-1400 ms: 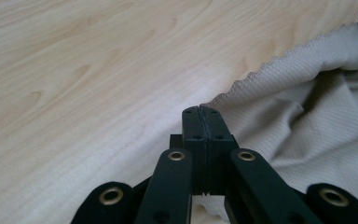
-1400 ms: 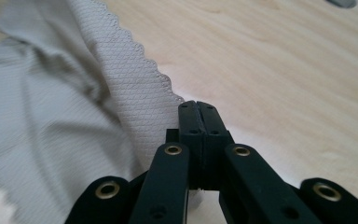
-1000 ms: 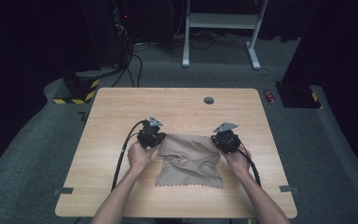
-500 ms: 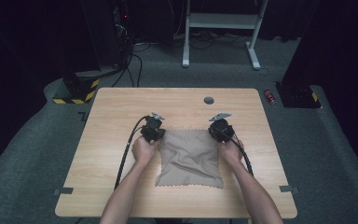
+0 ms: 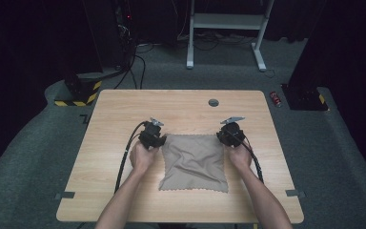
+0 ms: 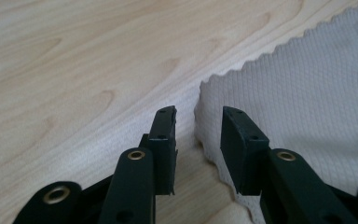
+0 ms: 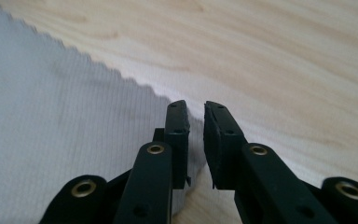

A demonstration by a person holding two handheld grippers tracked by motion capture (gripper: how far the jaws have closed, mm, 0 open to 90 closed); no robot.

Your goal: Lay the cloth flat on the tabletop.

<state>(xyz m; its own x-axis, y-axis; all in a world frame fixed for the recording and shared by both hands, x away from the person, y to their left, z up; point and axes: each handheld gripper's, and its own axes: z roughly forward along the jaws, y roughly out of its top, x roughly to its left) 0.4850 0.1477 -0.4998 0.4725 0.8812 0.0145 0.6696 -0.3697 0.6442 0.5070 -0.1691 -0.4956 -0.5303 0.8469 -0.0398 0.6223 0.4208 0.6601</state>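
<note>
Beige cloth (image 5: 194, 162) is laid flat on the table (image 5: 114, 124); its far corners are being released between the fingers of the left gripper (image 6: 198, 135) and right gripper (image 7: 196, 133), just opened narrowly.

My cloth (image 5: 194, 162) is a tan, roughly square piece of fabric lying spread flat on the table (image 5: 109, 124). It sits a little right of the table's middle and nearer the near edge than the far one. Its edges are cut in small scallops, and its surface shows a fine woven texture. A few soft wrinkles cross it, and its near edge flares slightly wider than its far edge. In the left gripper view, the far left corner (image 6: 205, 93) is a little rumpled, with a small fold along the edge. In the right gripper view, the far right corner (image 7: 186, 116) lies flat against the wood.
</note>
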